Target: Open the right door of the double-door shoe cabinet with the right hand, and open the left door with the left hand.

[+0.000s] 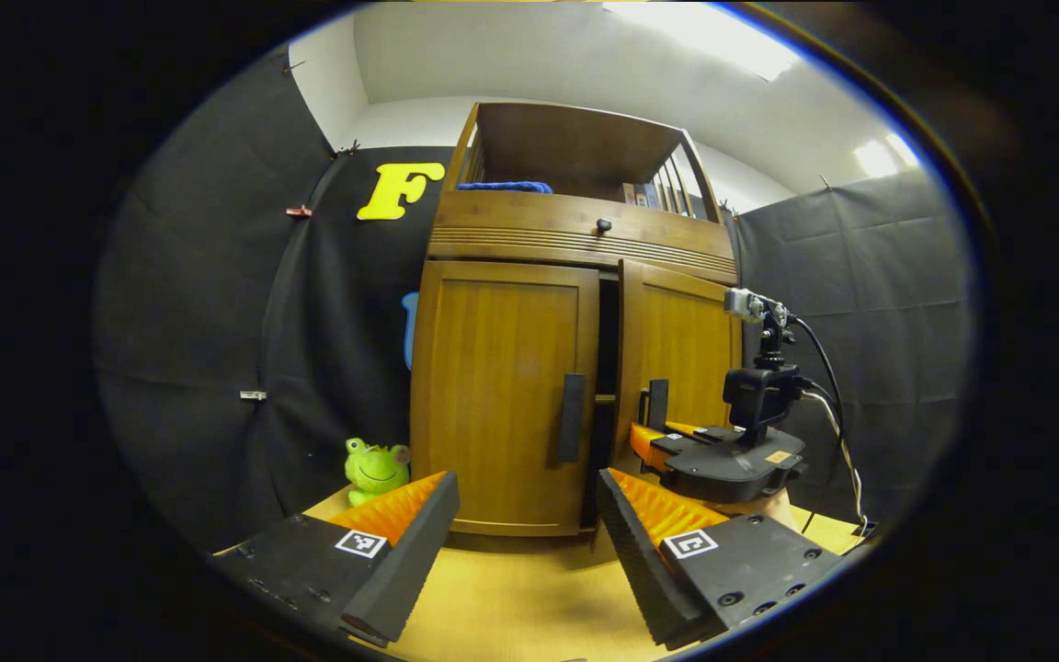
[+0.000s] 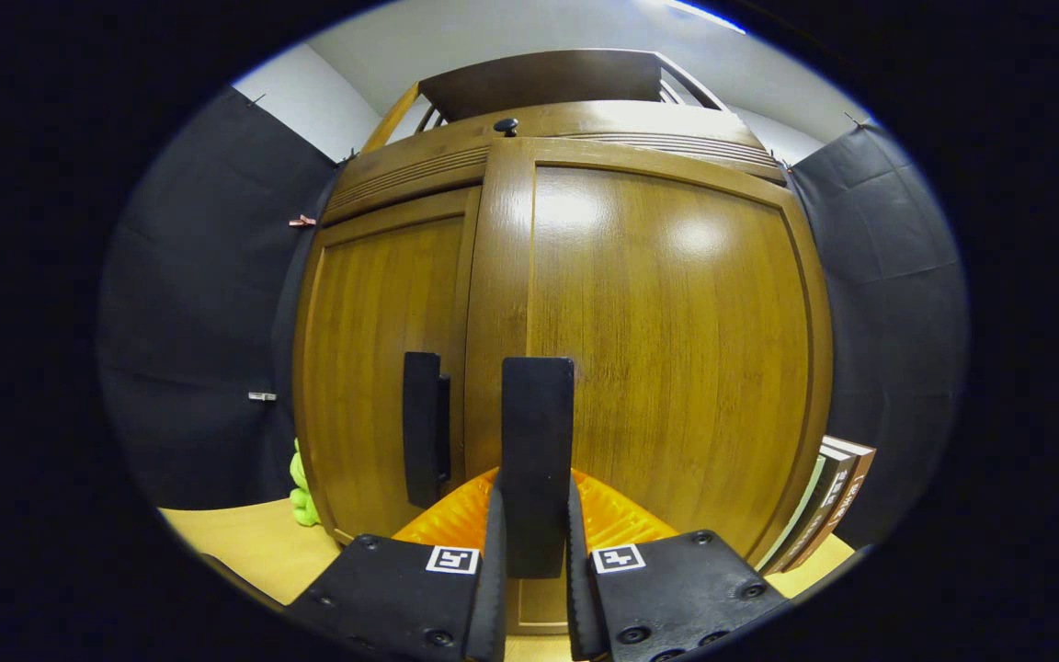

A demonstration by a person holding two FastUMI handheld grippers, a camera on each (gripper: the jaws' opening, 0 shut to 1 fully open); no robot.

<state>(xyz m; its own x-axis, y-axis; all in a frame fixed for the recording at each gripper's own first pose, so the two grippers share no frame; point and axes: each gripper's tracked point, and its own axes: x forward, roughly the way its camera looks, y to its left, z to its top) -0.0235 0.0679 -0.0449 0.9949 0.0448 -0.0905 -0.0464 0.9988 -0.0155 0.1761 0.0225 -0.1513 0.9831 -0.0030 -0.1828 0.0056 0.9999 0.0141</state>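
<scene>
The wooden shoe cabinet [image 1: 575,241] stands on a light wood table. Its left door [image 1: 493,395] is closed, and the dark vertical handle [image 1: 572,416] on it is free. My left gripper [image 1: 529,542] hangs open in front of that door, a short way back from it. The right door [image 2: 677,349] stands slightly ajar, with a dark gap [image 1: 608,368] between the two doors. My right gripper [image 2: 536,501] is shut on the right door's handle [image 2: 537,432], one finger on each side. In the left gripper view the right gripper [image 1: 654,432] reaches that handle [image 1: 657,403] from the right.
A green frog toy [image 1: 375,469] sits on the table left of the cabinet. Several books [image 2: 824,506] lean at its right side. A drawer with a small knob [image 1: 603,224] runs above the doors, under an open shelf holding a blue cloth [image 1: 504,187].
</scene>
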